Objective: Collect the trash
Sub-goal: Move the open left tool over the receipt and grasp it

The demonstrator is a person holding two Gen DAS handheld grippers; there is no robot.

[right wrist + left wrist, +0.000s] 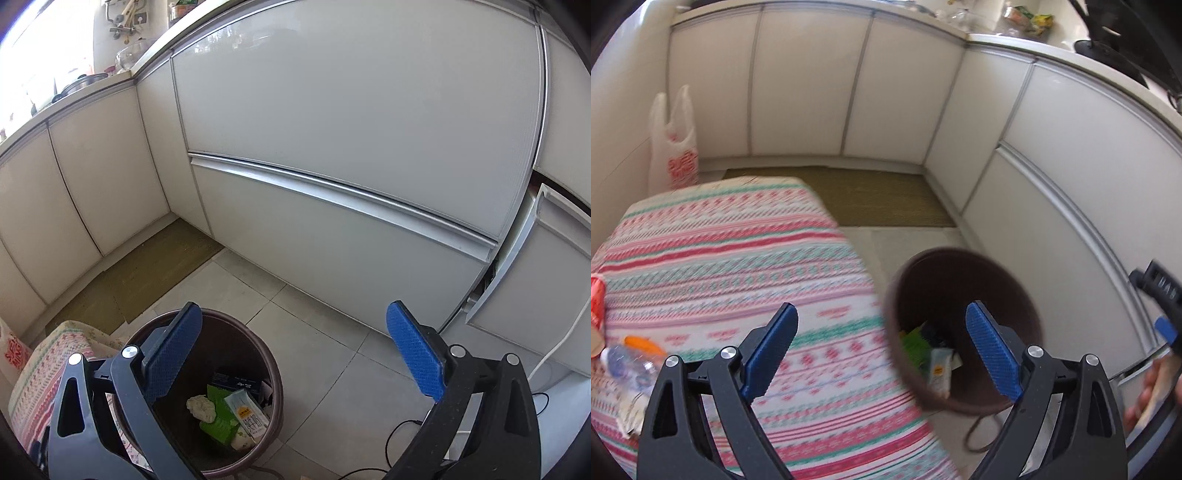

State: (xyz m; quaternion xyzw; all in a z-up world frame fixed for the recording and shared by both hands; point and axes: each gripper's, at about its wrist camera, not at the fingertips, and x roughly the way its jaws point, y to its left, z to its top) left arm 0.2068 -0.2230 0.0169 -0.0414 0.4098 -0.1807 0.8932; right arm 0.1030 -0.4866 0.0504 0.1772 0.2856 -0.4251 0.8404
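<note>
- Brown bin (236, 424) stands on the tiled floor just beside the striped table (746, 266), holding cartons and a wad.
- Left gripper (882, 350) and right gripper (295, 350) both gape wide, empty.
- Judged between pickups: the next move is reaching left to the plastic bottle (628, 363) on the table.
- Table edge and floor cables (406, 435) crowd the route.

Red "SUPER" tops the plastic bag (674, 147); the milk carton (248, 415) print is unreadable.
</note>
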